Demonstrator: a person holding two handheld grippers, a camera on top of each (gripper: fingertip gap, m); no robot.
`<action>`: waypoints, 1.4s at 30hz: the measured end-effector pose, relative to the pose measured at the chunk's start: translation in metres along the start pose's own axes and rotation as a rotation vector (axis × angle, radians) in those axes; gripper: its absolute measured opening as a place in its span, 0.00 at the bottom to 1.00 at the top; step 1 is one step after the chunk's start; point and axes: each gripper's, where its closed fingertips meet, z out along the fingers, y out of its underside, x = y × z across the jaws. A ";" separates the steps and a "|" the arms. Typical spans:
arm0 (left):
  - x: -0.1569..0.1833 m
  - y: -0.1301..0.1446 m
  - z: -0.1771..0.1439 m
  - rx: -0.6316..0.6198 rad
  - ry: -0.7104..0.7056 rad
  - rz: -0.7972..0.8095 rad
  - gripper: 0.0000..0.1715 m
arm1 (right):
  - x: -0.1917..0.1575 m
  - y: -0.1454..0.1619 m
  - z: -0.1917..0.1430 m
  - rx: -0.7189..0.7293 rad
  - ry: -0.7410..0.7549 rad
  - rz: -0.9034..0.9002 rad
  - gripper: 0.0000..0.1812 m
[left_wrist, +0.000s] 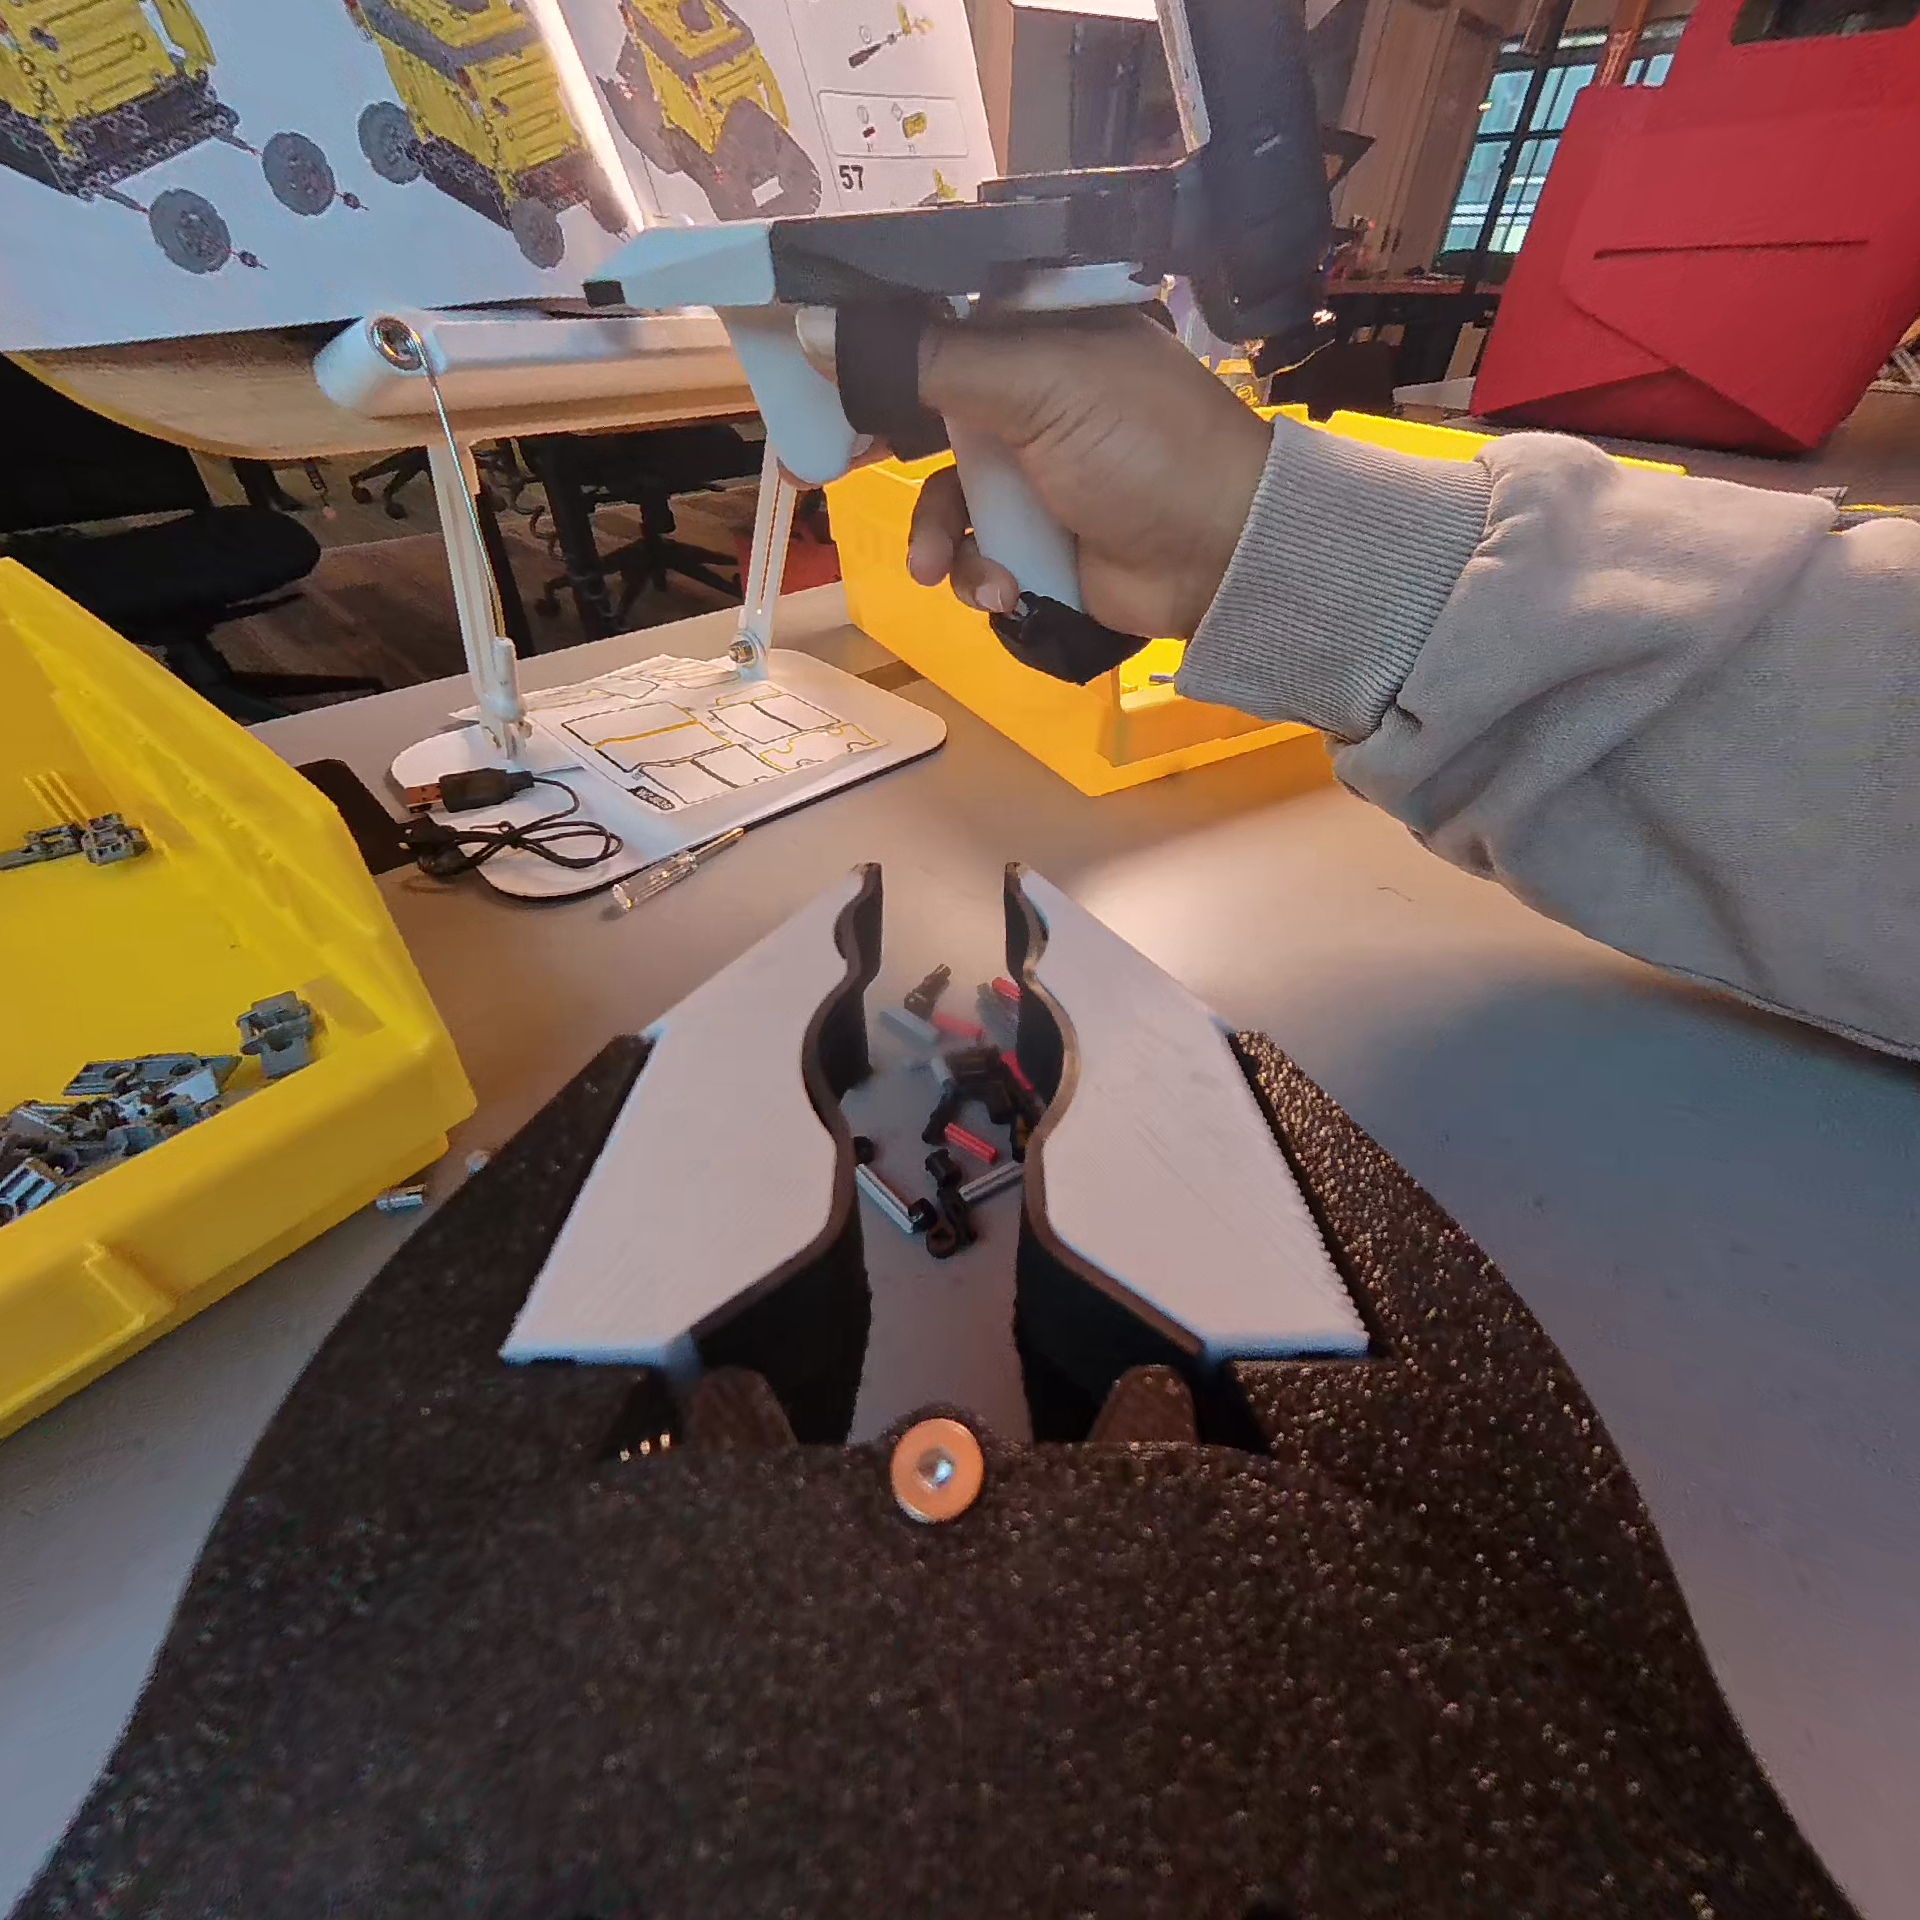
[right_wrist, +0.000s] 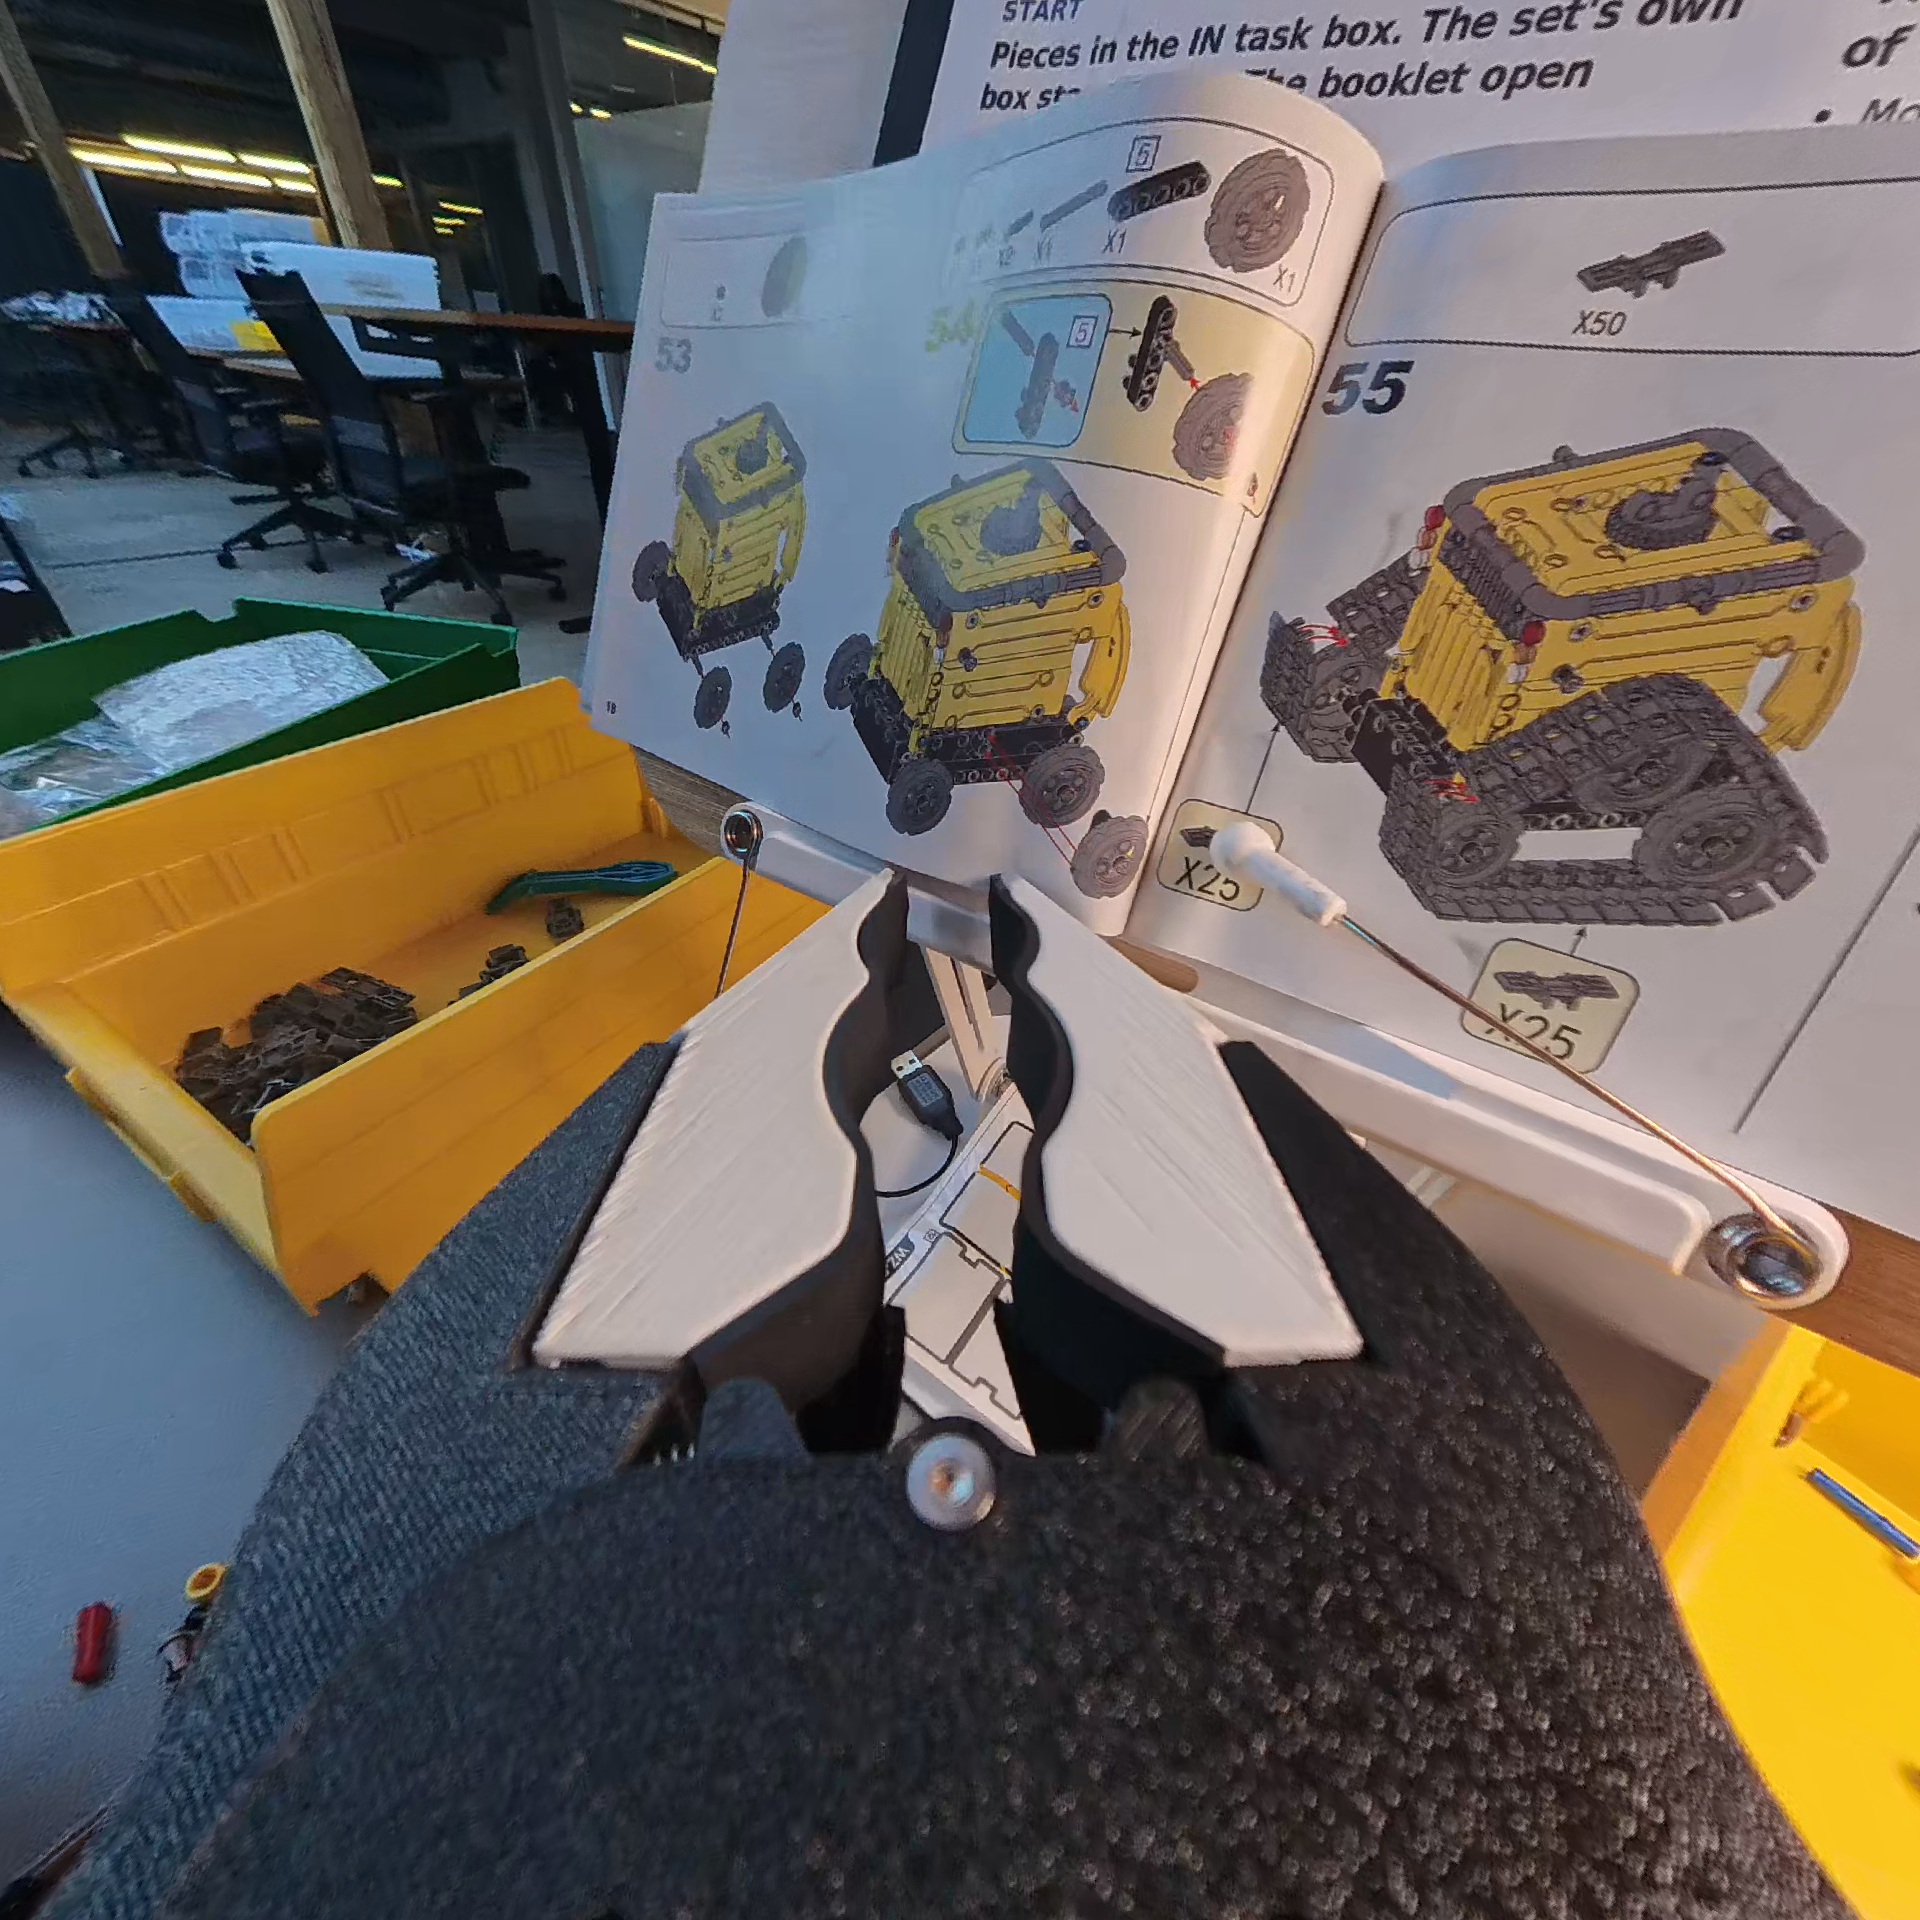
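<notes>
1. Down on the grey table (left_wrist: 1403, 1091), a loose pile of small pins (left_wrist: 961, 1101) in black, red and grey lies in front of the book stand (left_wrist: 852, 727), near its flat white base.
2. The left gripper (left_wrist: 940, 878) hangs over that pile, so the pins show in the gap between its white fingers. Its jaws stand apart and hold nothing. Whether the tips touch the table I cannot tell.
3. The right gripper (right_wrist: 940, 883) is raised above the stand's base and points at the stand's ledge. Its jaws are also apart and empty, and a hand (left_wrist: 1091, 468) in a grey sleeve grips its handle.
4. An open instruction booklet (right_wrist: 1039, 520) leans on the stand, held by thin wire page clips.
5. A black USB cable (left_wrist: 499, 800) and a sheet of outlined stickers (left_wrist: 717, 738) rest on the stand's base. A clear-handled screwdriver (left_wrist: 675, 868) lies just at the base's front edge.
6. Left of the stand sits a yellow bin (left_wrist: 260, 935) holding dark grey pieces (left_wrist: 125, 1101), with a green bin (right_wrist: 312, 634) behind it.
7. Right of the stand sits a second yellow bin (left_wrist: 1039, 717).
</notes>
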 end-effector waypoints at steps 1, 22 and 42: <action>0.000 0.000 0.000 0.000 0.002 0.002 0.13 | 0.000 0.000 -0.001 0.004 0.002 0.006 0.07; 0.002 0.001 0.001 -0.006 0.018 -0.019 0.14 | 0.008 -0.024 0.000 0.108 0.111 -0.014 0.01; -0.002 -0.005 -0.004 0.013 -0.003 -0.051 0.15 | 0.000 -0.016 -0.001 0.086 0.103 -0.001 0.02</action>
